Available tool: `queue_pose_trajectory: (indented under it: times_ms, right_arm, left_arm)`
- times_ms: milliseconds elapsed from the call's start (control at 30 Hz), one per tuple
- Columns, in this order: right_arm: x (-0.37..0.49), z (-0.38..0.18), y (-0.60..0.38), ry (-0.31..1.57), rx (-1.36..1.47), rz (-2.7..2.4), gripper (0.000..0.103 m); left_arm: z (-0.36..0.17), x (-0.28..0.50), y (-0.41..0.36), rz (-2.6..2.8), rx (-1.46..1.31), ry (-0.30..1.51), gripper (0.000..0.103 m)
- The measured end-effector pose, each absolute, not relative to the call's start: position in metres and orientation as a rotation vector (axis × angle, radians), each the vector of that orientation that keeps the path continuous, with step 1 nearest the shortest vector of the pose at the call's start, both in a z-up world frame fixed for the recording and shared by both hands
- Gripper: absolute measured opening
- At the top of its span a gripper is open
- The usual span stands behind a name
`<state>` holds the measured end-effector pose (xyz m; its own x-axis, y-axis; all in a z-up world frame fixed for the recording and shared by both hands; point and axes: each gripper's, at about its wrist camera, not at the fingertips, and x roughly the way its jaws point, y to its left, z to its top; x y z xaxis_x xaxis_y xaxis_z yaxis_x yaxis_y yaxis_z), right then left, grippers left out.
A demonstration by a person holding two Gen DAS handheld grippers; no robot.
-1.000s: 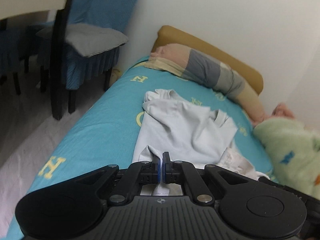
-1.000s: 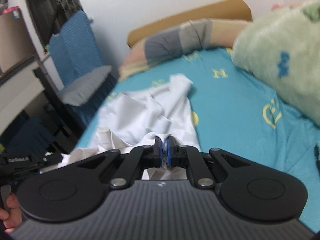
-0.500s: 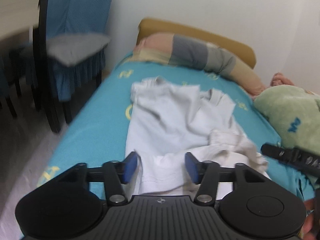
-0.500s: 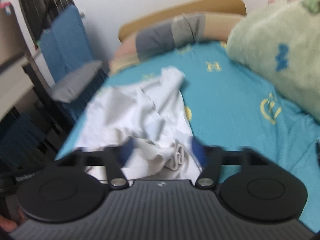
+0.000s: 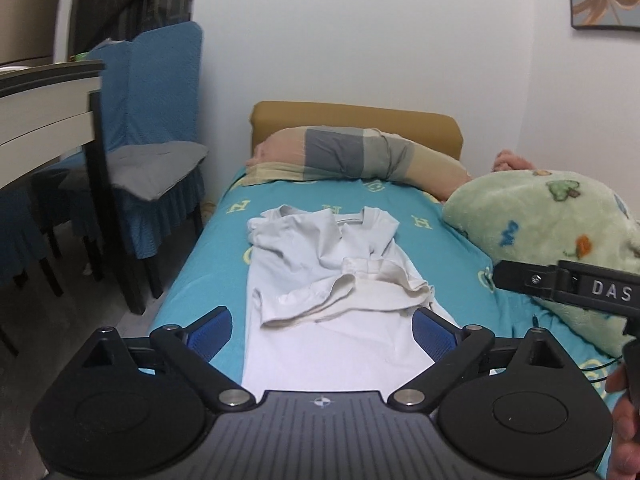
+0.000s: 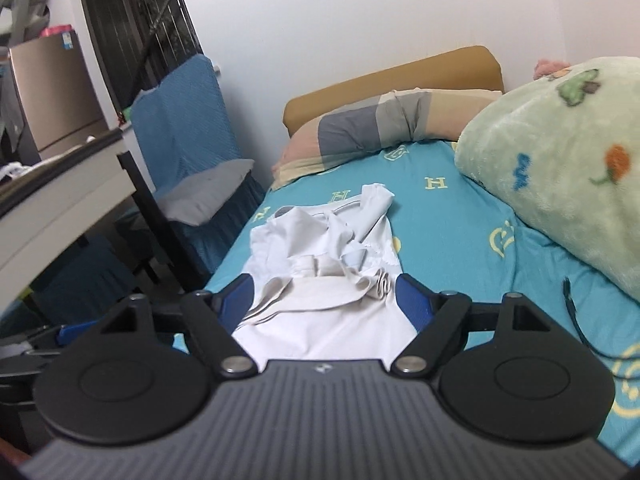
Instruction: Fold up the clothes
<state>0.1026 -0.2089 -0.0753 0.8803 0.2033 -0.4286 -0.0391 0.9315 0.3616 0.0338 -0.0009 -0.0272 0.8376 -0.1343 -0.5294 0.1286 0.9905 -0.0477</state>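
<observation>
A white T-shirt (image 5: 320, 272) lies lengthwise on the teal bed sheet (image 5: 212, 272), collar toward the pillow, with its lower part flat and a crumpled fold across the middle. It also shows in the right wrist view (image 6: 320, 288). My left gripper (image 5: 322, 330) is open and empty, jaws wide apart above the shirt's near end. My right gripper (image 6: 326, 300) is open and empty, also over the near end. The right gripper's body (image 5: 568, 284) shows at the right edge of the left wrist view.
A striped pillow (image 5: 360, 156) and a tan headboard (image 5: 356, 116) are at the bed's far end. A green fleece blanket (image 5: 552, 224) is piled on the right. Blue-covered chairs (image 5: 156, 120) and a table (image 5: 44, 104) stand left of the bed. A black cable (image 6: 576, 320) lies on the sheet.
Both grippers were shut on the shirt's near edge one second ago. They have opened wide, let the shirt go and pulled back. The shirt now rests on the bed.
</observation>
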Motion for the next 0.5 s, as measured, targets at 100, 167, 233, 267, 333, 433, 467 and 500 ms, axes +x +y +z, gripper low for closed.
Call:
queue_pose_trajectory:
  times_ms: [100,167,233,267,333,433,467,500]
  right_arm:
    - [0.082,-0.069,-0.209,0.473,0.359,0.138,0.079]
    - [0.078,-0.069,-0.207,0.476,0.360,0.143,0.079]
    - [0.075,-0.069,-0.205,0.481,0.362,0.148,0.079]
    - [0.075,-0.070,-0.204,0.485,0.361,0.148,0.079]
    - [0.078,-0.072,-0.202,0.498,0.360,0.145,0.079]
    - [0.081,-0.077,-0.200,0.523,0.356,0.141,0.079]
    - [0.082,-0.080,-0.200,0.541,0.364,0.137,0.079]
    - [0.085,-0.083,-0.201,0.564,0.389,0.136,0.079]
  left_arm:
    - [-0.024,0.022,0.001,-0.124,-0.021,0.573,0.098]
    - [-0.022,0.018,0.001,-0.116,-0.019,0.571,0.098]
    - [-0.022,0.017,0.000,-0.111,-0.019,0.572,0.098]
    - [-0.023,0.017,0.000,-0.109,-0.016,0.577,0.098]
    - [-0.026,0.019,0.000,-0.107,-0.011,0.588,0.098]
    - [-0.033,0.026,0.006,-0.113,-0.053,0.642,0.098]
    - [-0.036,0.030,0.010,-0.119,-0.085,0.672,0.098]
    - [-0.039,0.035,0.015,-0.125,-0.132,0.709,0.098]
